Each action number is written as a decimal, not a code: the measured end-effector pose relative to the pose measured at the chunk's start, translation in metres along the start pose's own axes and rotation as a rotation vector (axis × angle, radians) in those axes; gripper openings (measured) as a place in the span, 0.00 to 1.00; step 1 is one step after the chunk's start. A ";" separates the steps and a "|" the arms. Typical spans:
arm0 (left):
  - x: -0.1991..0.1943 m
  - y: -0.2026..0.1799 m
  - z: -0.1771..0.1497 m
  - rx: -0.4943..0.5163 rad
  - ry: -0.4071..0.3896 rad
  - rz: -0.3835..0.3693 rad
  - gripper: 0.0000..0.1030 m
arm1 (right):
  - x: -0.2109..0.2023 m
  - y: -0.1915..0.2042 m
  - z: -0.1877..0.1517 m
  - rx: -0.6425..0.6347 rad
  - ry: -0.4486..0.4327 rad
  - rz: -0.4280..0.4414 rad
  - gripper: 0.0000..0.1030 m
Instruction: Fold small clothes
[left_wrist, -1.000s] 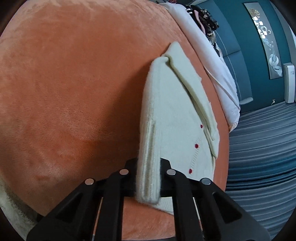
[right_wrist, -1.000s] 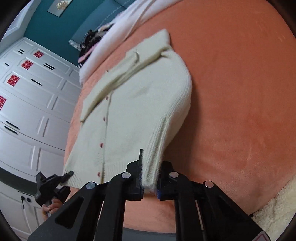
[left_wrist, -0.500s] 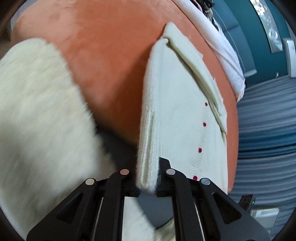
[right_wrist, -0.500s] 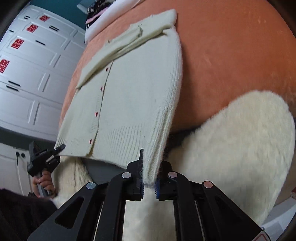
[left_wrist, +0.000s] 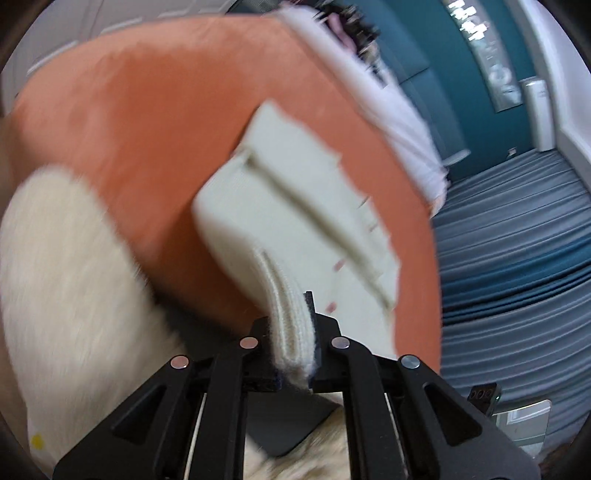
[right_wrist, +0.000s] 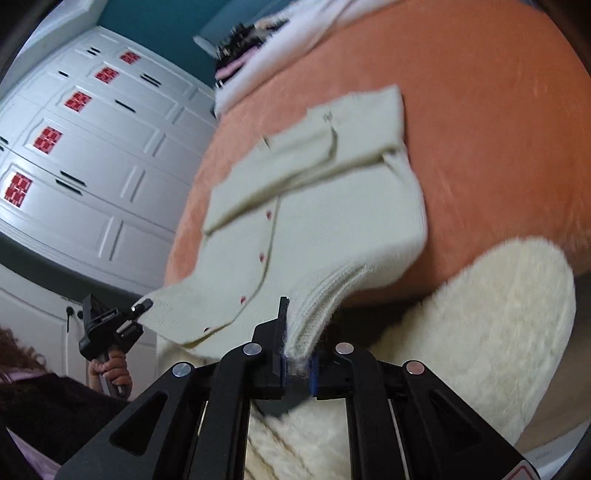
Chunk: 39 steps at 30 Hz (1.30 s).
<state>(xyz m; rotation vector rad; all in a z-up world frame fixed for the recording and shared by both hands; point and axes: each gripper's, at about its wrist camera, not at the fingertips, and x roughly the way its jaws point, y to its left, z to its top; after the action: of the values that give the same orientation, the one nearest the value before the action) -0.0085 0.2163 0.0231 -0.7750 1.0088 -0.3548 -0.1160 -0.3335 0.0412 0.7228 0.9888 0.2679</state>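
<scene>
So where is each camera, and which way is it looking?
Left wrist: sits on the left gripper, looking along its fingers over the cardigan and orange bed.
Right wrist: sits on the right gripper, facing the cardigan; the left gripper and hand show.
Both share the cardigan, bed and rug.

Cardigan (right_wrist: 314, 206): cream knit, plain, ribbed at the hem; small red buttons (right_wrist: 263, 256) in a line down the front. Surface under it (left_wrist: 147, 122): orange plush, uniform. Fluffy rug (right_wrist: 491, 332), lower right of the right wrist view: off-white. Both claws matte black with silver screw heads; blue pads on the right claw (right_wrist: 297, 363). Wardrobe doors (right_wrist: 92, 147), upper left: white panels, each with a red lattice square and black slots. Wall (left_wrist: 424, 44), upper right of the left wrist view: teal. Floor covering (left_wrist: 517, 240) there: blue-grey stripes.
</scene>
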 end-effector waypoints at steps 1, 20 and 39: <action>0.004 -0.008 0.014 0.017 -0.027 -0.025 0.07 | -0.004 0.001 0.018 -0.002 -0.063 0.025 0.08; 0.131 -0.004 0.104 0.128 -0.146 0.211 0.86 | 0.104 -0.052 0.131 0.133 -0.335 -0.184 0.67; 0.112 -0.055 0.128 0.164 -0.140 0.029 0.07 | 0.079 0.009 0.158 -0.093 -0.399 -0.122 0.09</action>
<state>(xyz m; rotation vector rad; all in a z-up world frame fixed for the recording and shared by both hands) 0.1629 0.1644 0.0323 -0.6278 0.8474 -0.3491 0.0591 -0.3539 0.0487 0.5991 0.6327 0.0574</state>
